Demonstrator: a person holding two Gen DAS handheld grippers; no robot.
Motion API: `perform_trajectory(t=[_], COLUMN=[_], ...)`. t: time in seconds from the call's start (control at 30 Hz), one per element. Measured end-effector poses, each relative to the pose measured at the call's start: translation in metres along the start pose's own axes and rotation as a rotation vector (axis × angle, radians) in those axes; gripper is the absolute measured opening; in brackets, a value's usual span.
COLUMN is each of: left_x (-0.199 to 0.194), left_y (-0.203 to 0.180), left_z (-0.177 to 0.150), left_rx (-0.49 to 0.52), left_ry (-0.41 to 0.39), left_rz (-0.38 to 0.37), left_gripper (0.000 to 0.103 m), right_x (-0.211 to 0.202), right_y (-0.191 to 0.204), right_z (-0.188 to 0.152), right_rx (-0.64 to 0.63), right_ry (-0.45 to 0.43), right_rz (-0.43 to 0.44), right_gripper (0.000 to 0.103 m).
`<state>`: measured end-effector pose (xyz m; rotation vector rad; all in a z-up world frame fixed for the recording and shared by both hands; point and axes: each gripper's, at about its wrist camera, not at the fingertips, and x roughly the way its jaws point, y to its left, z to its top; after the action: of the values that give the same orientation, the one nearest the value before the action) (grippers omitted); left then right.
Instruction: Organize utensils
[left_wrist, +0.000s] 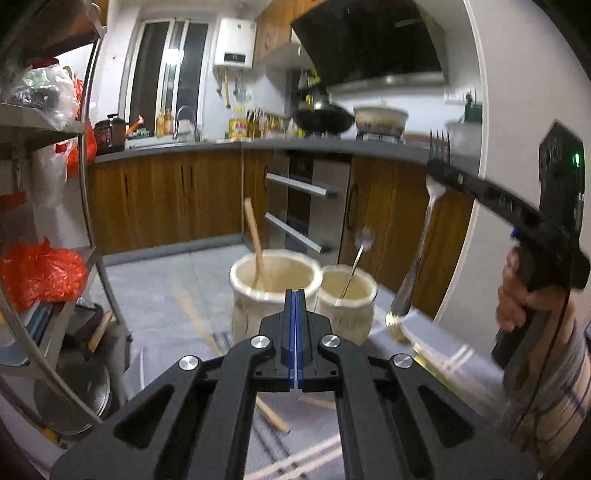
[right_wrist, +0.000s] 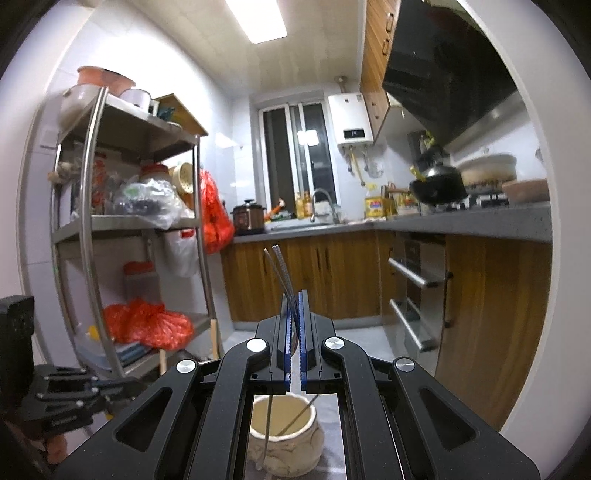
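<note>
Right gripper (right_wrist: 294, 314) clamps the fork (left_wrist: 433, 192); left gripper (left_wrist: 295, 314) shut, empty. We lower handle-first into 1 jar (left_wrist: 347, 299) (slowly).

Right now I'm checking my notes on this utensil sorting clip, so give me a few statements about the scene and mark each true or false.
1. The right tool is shut on a fork. True.
2. The left tool holds a spoon. False: its jaws are closed with nothing between them.
3. Two cream jars stand side by side. True: the larger jar is left of the smaller jar in the left wrist view.
4. The larger jar is empty. False: a wooden stick stands in it.
5. A thin metal utensil leans in the smaller jar. True.
6. The fork already rests inside a jar. False: it hangs in the air, held tines up.
</note>
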<state>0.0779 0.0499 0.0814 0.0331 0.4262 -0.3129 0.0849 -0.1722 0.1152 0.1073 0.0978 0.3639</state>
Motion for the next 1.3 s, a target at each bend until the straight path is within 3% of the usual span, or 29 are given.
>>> perform_trajectory(t=[0.17,0.27,0.43,0.53,0.57,0.6,0.7,0.83,1.0,1.17,1.3], left_x=[0.011,0.029,0.054,0.053,0.051,0.050,0.052,0.056,0.060,0.076,0.089], left_y=[0.019,0.040,0.054,0.035,0.022,0.015,-0.016,-0.044,-0.076,-0.092,-0.093], left_z=[-0.022,-0.039,-0.059,-0.062,-0.064,-0.066,-0.078,-0.089,-0.083,-0.076,-0.077], left_rx=[-0.045,-0.105,-0.149,-0.122,-0.102,-0.093,-0.079,-0.131,-0.159,-0.128,-0.186], left_ry=[0.107,0.231,0.355,0.359,0.361,0.364,0.413,0.458,0.457,0.467,0.506], left_rz=[0.046,0.090,0.139,0.101,0.088,0.075,0.041,0.020,0.061,0.204,0.276], left_gripper=[0.000,0.000,0.001,0.013,0.026,0.031,0.031,0.031,0.031,0.031,0.031], right_x=[0.002,0.003,0.003,0.003,0.003,0.003,0.003,-0.005,-0.015,-0.022,-0.027], right_y=[0.000,0.000,0.001,-0.001,-0.003,-0.004,-0.006,-0.011,-0.017,-0.025,-0.030], right_z=[-0.005,-0.007,-0.007,-0.008,-0.009,-0.009,-0.009,-0.007,-0.003,-0.003,-0.002], right_rx=[-0.008,-0.004,-0.015,-0.020,-0.017,-0.015,-0.009,-0.002,0.022,0.042,0.066], right_ry=[0.026,0.032,0.031,0.032,0.034,0.036,0.036,0.022,0.014,0.015,0.016], right_rz=[-0.004,-0.006,-0.009,-0.014,-0.014,-0.014,-0.013,-0.005,0.009,0.017,0.038], right_gripper=[0.004,0.004,0.004,0.004,0.004,0.004,0.004,0.004,0.004,0.004,0.004])
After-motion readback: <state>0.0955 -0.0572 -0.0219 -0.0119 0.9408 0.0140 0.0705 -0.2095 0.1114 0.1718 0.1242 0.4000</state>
